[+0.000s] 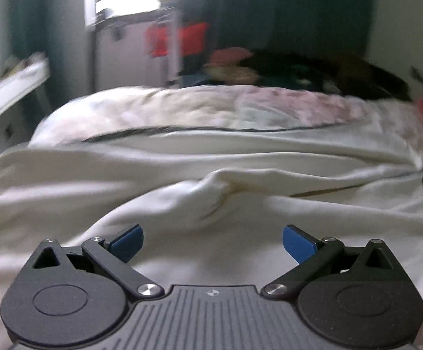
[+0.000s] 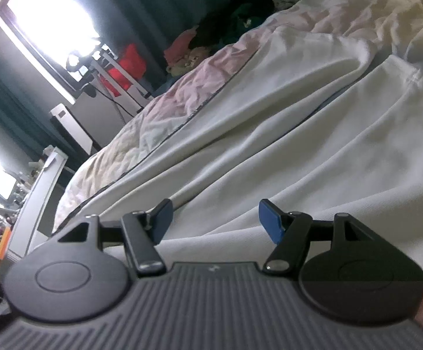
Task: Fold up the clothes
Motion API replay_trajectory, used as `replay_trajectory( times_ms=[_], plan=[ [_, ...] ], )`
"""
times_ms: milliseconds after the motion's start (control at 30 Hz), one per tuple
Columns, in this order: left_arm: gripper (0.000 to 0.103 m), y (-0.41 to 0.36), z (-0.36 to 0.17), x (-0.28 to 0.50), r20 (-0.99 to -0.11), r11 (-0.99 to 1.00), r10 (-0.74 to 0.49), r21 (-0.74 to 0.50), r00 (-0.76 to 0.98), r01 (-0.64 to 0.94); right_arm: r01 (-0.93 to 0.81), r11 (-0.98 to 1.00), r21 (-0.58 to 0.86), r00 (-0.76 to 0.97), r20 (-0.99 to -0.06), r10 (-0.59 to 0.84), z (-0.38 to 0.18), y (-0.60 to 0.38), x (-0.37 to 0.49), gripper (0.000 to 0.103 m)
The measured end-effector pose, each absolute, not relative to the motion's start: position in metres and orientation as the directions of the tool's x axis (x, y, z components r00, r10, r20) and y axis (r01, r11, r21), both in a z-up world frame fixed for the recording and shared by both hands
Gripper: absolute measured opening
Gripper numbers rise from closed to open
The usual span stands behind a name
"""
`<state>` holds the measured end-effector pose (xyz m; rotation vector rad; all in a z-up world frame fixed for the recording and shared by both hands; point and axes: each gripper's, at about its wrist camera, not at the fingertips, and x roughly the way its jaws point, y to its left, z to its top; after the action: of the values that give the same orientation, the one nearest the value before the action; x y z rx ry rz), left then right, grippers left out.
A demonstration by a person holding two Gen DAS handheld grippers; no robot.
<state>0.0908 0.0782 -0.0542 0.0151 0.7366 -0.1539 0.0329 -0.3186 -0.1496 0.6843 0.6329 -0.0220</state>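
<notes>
On the bed point(image 1: 74, 122), a cream garment point(image 1: 240, 204) lies spread and rumpled over the floral quilt, filling the centre of both wrist views. At six o'clock in the left view, the left gripper point(image 1: 213, 243) hangs over the cloth, jaws spread wide, nothing between them. The right gripper point(image 2: 216, 221) is likewise released above the garment. A clothes heap point(image 1: 299, 73) sits at twelve o'clock.
</notes>
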Motion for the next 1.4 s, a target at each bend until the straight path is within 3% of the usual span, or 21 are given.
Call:
replay_trajectory(
  times_ms=[200,333,433,600,800,833,933,1067,1133,1300,1400],
  plan=[
    [0.103,0.195,-0.026,0.047,-0.778,0.952,0.092,-0.114,0.621,-0.283,0.182,0.776,0.604,0.796,-0.554,0.244,-0.148,-0.306,0.026,0.068],
    [0.103,0.280,-0.030,0.011,-0.837,0.796,0.067,-0.283,0.542,-0.536,0.178,0.783,0.597,0.797,-0.554,0.241,-0.146,-0.301,0.020,0.068],
    [0.101,0.317,-0.046,-0.016,-0.866,0.685,0.021,-0.351,0.500,-0.638,0.192,0.779,0.597,0.796,-0.559,0.232,-0.146,-0.303,0.019,0.068],
    [0.098,0.342,-0.081,-0.036,-0.880,0.587,-0.103,-0.430,0.464,-0.686,0.224,0.751,0.621,0.795,-0.562,0.229,-0.150,-0.308,0.016,0.068],
    [0.085,0.337,-0.091,-0.030,-0.846,0.569,-0.156,-0.498,0.509,-0.654,0.248,0.745,0.619,0.794,-0.571,0.209,-0.152,-0.310,0.014,0.068],
    [0.076,0.334,-0.087,-0.029,-0.828,0.572,-0.164,-0.523,0.536,-0.633,0.251,0.745,0.618,0.794,-0.571,0.207,-0.152,-0.310,0.013,0.068],
    [0.064,0.322,-0.071,-0.027,-0.745,0.569,-0.176,-0.610,0.643,-0.552,0.259,0.744,0.616,0.795,-0.574,0.198,-0.152,-0.311,0.013,0.068],
    [0.058,0.302,-0.045,-0.030,-0.606,0.620,-0.172,-0.679,0.776,-0.393,0.265,0.734,0.626,0.796,-0.571,0.199,-0.153,-0.315,0.013,0.068],
    [0.060,0.297,-0.045,-0.027,-0.627,0.610,-0.164,-0.671,0.762,-0.421,0.277,0.727,0.628,0.797,-0.573,0.191,-0.154,-0.317,0.013,0.068],
    [0.061,0.304,-0.068,-0.019,-0.805,0.502,-0.174,-0.568,0.567,-0.653,0.285,0.697,0.658,0.799,-0.565,0.207,-0.155,-0.323,0.010,0.068],
    [0.057,0.309,-0.084,-0.013,-0.857,0.484,-0.217,-0.510,0.467,-0.711,0.282,0.655,0.701,0.817,-0.534,0.219,-0.151,-0.337,0.005,0.068]
  ],
)
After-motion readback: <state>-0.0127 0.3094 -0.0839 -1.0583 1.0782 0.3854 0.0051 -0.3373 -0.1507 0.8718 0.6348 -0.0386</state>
